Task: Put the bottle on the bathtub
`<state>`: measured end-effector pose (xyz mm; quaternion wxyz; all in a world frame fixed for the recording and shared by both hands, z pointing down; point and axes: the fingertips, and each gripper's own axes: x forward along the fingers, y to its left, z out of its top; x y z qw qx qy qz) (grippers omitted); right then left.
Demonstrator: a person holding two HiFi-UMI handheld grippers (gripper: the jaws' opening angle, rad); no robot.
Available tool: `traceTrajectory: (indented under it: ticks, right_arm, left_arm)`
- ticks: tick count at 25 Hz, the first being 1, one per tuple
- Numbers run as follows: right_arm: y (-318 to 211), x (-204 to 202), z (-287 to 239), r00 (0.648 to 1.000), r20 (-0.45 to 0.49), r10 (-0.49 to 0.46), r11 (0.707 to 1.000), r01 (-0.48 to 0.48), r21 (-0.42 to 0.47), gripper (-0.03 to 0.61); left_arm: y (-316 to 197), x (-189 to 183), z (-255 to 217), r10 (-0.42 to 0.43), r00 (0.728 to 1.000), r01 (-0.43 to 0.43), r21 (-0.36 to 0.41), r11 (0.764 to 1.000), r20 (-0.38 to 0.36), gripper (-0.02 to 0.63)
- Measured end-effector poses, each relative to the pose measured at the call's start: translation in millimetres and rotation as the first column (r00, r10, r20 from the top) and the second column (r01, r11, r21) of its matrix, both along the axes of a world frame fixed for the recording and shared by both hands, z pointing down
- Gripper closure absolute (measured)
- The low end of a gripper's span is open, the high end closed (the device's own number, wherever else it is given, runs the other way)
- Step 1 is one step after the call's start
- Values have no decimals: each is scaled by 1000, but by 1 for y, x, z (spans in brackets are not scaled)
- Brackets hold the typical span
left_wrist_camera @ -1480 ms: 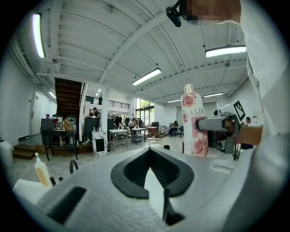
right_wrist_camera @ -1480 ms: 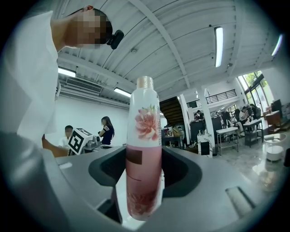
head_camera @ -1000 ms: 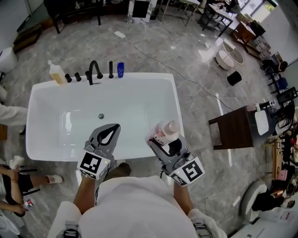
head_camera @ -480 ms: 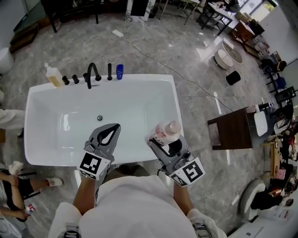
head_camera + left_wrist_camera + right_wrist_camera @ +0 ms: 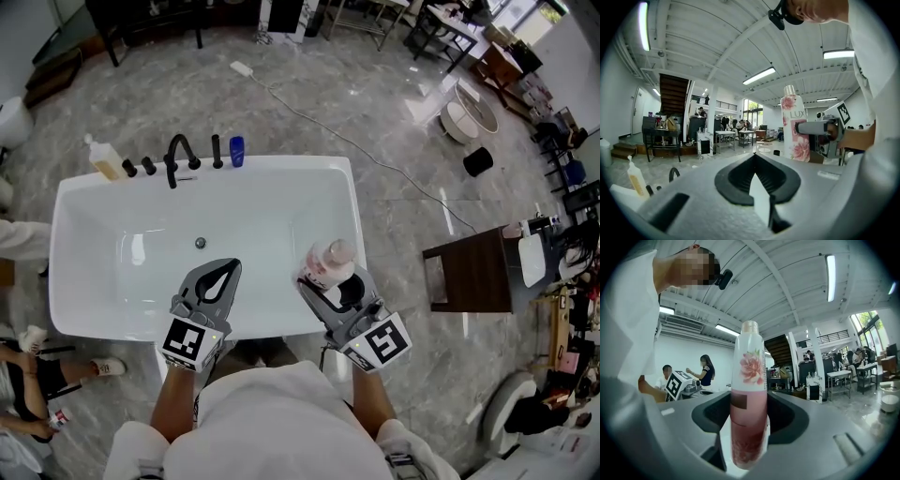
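A pink bottle [image 5: 330, 261] with a flower label and a pale cap stands upright in my right gripper [image 5: 330, 281], which is shut on its lower body. It hangs over the near right corner of the white bathtub [image 5: 349, 225]. In the right gripper view the bottle [image 5: 749, 366] fills the middle, between the jaws of the right gripper [image 5: 747, 399]. My left gripper [image 5: 230, 267] hovers over the tub's near side, shut with nothing in it. In its own view the left gripper [image 5: 754, 157] has its jaws meeting at the tip, and the bottle [image 5: 794, 126] shows to its right.
A black faucet [image 5: 173, 155] and knobs, a yellow soap bottle [image 5: 103, 157] and a blue cup [image 5: 237, 150] stand on the tub's far rim. A dark wooden side table [image 5: 473, 272] sits right of the tub. A seated person's legs [image 5: 56, 361] are at the left.
Both grippers keep nearly the same pose, with the bottle still held. The head view has shifted a little, so the tub sits slightly lower in the picture.
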<state>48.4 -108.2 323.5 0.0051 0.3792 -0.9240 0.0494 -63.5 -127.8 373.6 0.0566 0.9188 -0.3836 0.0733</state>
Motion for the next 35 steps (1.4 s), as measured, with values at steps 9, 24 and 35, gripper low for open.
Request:
traceTrajectory:
  ticks: [9,24,35]
  right_arm:
    - [-63,22,27,1000,-14,-20,1000,20,-10,334]
    - [-186,8,125,997,-61,-53,999,53,-11,334]
    - [-301,-13,247,996,-81,-44,999,45,15,334]
  left_arm:
    - [-43,27,33,-12,1000,12,-37,999,-6,606]
    - [-91,22,148,-69,997,63,-157,986,-38,607]
    - [-108,11,251,-112,993,97,-282,955,-35,606]
